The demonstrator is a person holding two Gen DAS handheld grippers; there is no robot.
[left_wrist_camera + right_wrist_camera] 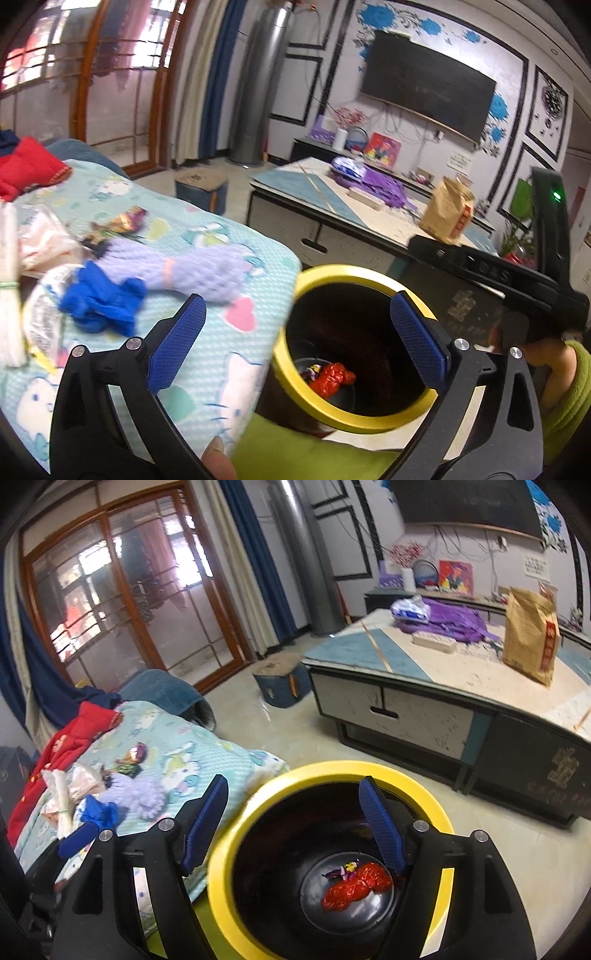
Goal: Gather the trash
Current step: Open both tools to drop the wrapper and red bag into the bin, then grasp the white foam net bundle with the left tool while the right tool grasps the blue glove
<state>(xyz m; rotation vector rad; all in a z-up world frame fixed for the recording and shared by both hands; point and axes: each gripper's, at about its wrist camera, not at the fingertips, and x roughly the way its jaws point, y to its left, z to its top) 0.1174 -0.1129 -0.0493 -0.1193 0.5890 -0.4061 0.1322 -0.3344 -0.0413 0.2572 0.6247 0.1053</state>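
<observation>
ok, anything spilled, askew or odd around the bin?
Nothing spilled. The yellow-rimmed bin stands upright with a red wrapper at the bottom. Still loose on the bedspread: a blue glove, candy wrapper, and purple mesh.

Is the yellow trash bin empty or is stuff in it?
Not empty. The trash bin holds a crumpled red wrapper and a small candy wrapper at its bottom.

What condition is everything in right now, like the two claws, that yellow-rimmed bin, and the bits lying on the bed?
Left gripper: open, empty.
Right gripper: open, empty, above the bin.
Black bin with yellow rim: uncovered, nearly empty.
Crumpled red wrapper: at the bin's bottom.
Crumpled blue glove: on the bed.
Lilac foam net sleeve: on the bed.
Shiny candy wrapper: on the bed.
Brown paper bag: upright on the low table.
</observation>
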